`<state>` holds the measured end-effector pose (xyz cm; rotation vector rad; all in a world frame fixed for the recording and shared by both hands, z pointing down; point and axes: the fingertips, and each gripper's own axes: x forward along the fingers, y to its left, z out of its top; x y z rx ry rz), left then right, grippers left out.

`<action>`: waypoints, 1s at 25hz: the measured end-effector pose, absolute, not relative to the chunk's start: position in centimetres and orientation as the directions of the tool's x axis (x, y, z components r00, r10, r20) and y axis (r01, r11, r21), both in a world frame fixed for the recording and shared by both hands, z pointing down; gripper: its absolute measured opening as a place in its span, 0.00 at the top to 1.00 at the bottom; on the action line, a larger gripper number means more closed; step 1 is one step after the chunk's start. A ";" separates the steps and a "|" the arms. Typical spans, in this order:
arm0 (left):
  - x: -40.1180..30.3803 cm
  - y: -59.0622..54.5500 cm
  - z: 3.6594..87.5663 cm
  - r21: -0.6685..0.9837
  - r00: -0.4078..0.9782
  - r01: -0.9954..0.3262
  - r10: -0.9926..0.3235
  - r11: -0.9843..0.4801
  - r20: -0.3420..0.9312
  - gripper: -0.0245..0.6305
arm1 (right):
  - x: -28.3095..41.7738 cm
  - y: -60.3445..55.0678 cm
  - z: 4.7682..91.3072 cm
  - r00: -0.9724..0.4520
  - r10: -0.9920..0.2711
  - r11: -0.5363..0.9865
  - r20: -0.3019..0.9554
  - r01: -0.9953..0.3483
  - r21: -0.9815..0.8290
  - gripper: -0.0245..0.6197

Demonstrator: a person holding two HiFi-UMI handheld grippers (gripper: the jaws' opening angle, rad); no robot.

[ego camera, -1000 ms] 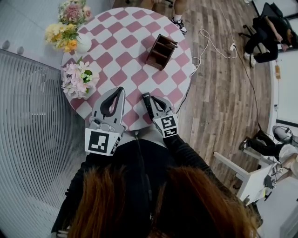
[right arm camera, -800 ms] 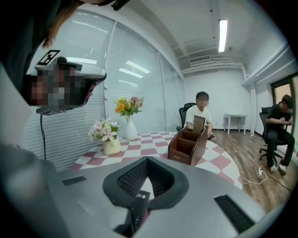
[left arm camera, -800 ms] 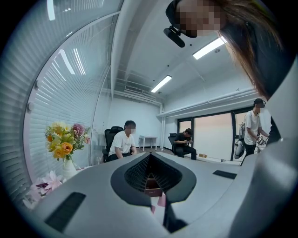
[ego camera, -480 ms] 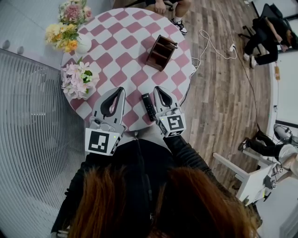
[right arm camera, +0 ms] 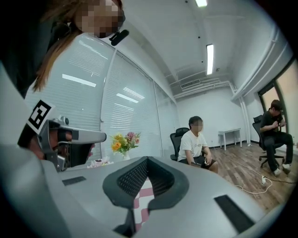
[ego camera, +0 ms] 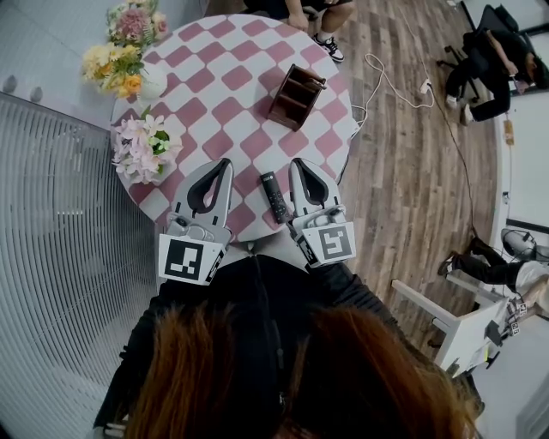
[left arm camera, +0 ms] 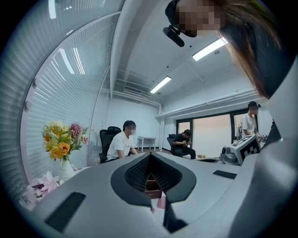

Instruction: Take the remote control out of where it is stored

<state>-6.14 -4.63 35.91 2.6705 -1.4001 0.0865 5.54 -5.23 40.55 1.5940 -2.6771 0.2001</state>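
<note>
The black remote control (ego camera: 274, 196) lies flat on the pink-and-white checked round table (ego camera: 232, 51), near its front edge. My right gripper (ego camera: 298, 163) hovers just right of the remote, shut with nothing in it, its tips (right arm camera: 148, 158) closed over the tabletop. Just left of the remote is my left gripper (ego camera: 225, 163), also shut and empty. A brown wooden holder (ego camera: 296, 94) stands further back on the table and shows through the left jaws' gap as the holder (left arm camera: 152, 185).
A white vase of yellow flowers (ego camera: 129, 69) and a pink bouquet (ego camera: 146, 146) stand along the table's left side. A person sits at the far edge (ego camera: 309, 13). A cable and power strip (ego camera: 403, 86) lie on the wooden floor to the right.
My right gripper has risen and shifted to the right, away from the remote, which stays on the table. The left gripper has not moved.
</note>
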 end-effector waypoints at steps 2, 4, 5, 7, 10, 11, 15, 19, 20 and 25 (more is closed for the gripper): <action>-6.0 -4.7 35.9 0.084 0.572 -0.820 -0.813 -0.566 0.107 0.95 | 5.6 -5.0 39.7 -0.478 -0.875 0.471 0.075 -0.877 -0.093 0.94; -5.9 -4.8 35.8 0.079 0.577 -0.817 -0.810 -0.571 0.105 0.95 | 5.6 -4.8 38.9 -0.477 -0.876 0.471 0.070 -0.878 -0.087 0.94; -5.8 -4.8 35.8 0.074 0.579 -0.815 -0.809 -0.575 0.103 0.95 | 5.7 -4.8 38.6 -0.476 -0.877 0.471 0.068 -0.878 -0.087 0.94; -5.6 -4.8 35.7 0.068 0.584 -0.812 -0.806 -0.580 0.096 0.95 | 5.8 -4.8 38.0 -0.475 -0.878 0.469 0.063 -0.879 -0.087 0.94; -5.2 -4.7 35.4 0.067 0.593 -0.805 -0.802 -0.589 0.076 0.95 | 5.9 -4.7 37.5 -0.473 -0.880 0.468 0.051 -0.880 -0.085 0.94; -5.1 -4.7 35.3 0.069 0.596 -0.803 -0.800 -0.592 0.072 0.95 | 6.0 -4.7 37.5 -0.472 -0.880 0.467 0.049 -0.880 -0.085 0.94; -4.8 -4.9 35.5 0.064 0.596 -0.803 -0.798 -0.592 0.089 0.95 | 6.3 -4.7 37.3 -0.465 -0.884 0.460 0.044 -0.883 -0.090 0.94; -4.6 -5.0 35.3 0.057 0.598 -0.801 -0.797 -0.596 0.080 0.95 | 6.6 -4.8 37.0 -0.464 -0.885 0.460 0.041 -0.884 -0.087 0.94; -4.5 -5.0 35.3 0.057 0.599 -0.801 -0.797 -0.596 0.077 0.95 | 6.6 -4.8 37.0 -0.464 -0.885 0.460 0.040 -0.884 -0.088 0.94; -4.5 -5.1 35.5 0.059 0.595 -0.803 -0.799 -0.593 0.081 0.95 | 6.6 -5.1 36.7 -0.466 -0.884 0.461 0.036 -0.882 -0.095 0.94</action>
